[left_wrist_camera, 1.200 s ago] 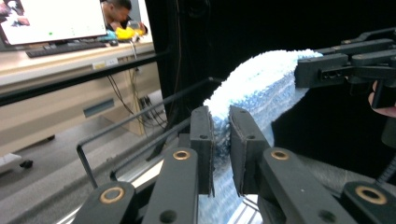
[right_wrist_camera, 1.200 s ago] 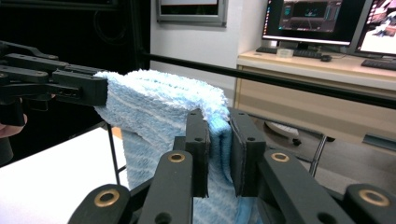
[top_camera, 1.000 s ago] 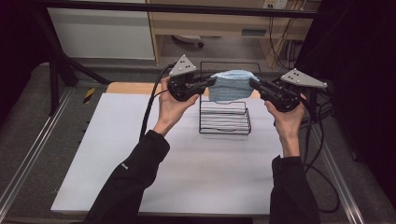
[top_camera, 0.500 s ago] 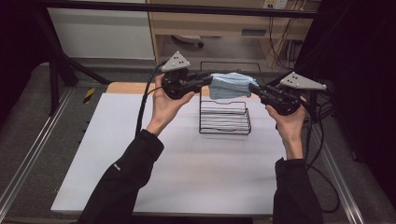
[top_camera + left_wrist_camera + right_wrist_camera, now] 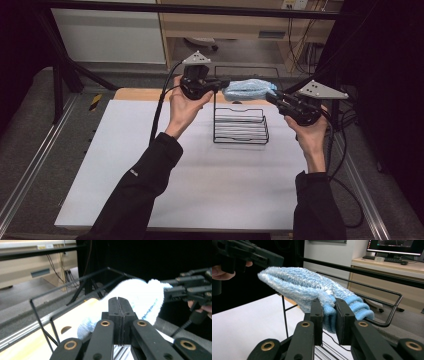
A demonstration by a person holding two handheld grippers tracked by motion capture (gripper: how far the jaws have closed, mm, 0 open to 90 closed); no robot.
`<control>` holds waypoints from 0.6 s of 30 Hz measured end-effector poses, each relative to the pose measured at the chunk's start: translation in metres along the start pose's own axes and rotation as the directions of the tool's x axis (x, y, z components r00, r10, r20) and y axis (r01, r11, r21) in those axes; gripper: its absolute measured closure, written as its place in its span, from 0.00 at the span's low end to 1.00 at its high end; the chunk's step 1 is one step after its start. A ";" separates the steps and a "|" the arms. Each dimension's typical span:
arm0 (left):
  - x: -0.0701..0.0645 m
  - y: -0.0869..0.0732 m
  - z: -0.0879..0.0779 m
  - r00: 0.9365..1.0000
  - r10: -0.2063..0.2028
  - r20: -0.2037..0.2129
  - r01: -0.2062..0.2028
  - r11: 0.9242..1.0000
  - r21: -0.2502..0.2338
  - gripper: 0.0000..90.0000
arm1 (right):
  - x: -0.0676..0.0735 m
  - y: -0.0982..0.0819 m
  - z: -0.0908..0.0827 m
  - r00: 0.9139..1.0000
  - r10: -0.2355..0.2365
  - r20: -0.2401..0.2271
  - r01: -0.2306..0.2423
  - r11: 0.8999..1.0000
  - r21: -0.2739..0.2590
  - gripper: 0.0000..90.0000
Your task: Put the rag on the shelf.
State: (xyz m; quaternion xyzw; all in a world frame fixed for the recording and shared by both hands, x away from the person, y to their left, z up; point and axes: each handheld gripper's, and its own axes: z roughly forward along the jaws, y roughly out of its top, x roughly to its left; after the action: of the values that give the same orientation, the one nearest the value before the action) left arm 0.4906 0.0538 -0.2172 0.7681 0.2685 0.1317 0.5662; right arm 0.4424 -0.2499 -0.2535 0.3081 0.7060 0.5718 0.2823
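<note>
A fluffy blue cloth [image 5: 243, 89] hangs in the air over the back of a black wire rack [image 5: 240, 123] that stands on the white desk [image 5: 125, 165]. The right gripper [image 5: 272, 96] is clamped on one end of it; the right gripper view shows its two black pads squeezing the thick blue edge of the cloth [image 5: 329, 315]. The left gripper [image 5: 224, 83] sits at the other end, and its jaws have just been closing. In the left gripper view the pads [image 5: 119, 315] are pressed flat together with the cloth [image 5: 135, 297] lying just past them. Whether a thin bit of cloth is pinched there is too hard to see, and it looks like nothing is. So the step in hand seems to be holding the cloth up over the rack, maybe to lay it over the top bar [image 5: 245, 67]. Next, the left gripper may need to open and take a real bite of the cloth before both hands lower it onto the bar. The high view shows both hands, the whole rack and the desk. The right gripper view shows the tight grip up close, and the left gripper view shows the shut pads and the far gripper [image 5: 185, 288] behind the cloth.
</note>
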 end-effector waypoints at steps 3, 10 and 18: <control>-0.002 -0.004 0.002 1.000 0.015 0.004 -0.015 0.999 0.028 1.00 | 0.001 0.000 0.000 1.000 -0.002 0.002 0.002 1.000 0.004 0.85; -0.003 -0.013 0.007 1.000 0.021 0.004 -0.021 0.999 0.040 1.00 | 0.005 0.002 0.000 1.000 -0.021 0.008 0.021 1.000 0.010 0.78; -0.003 -0.017 0.008 0.999 0.047 -0.010 -0.047 0.997 0.056 1.00 | 0.012 0.014 -0.005 1.000 -0.028 -0.009 0.028 1.000 -0.004 0.66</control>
State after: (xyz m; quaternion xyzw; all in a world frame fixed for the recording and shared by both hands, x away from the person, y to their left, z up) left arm 0.4879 0.0491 -0.2352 0.7889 0.2570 0.1417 0.5399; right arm 0.4318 -0.2418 -0.2397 0.2948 0.7104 0.5707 0.2876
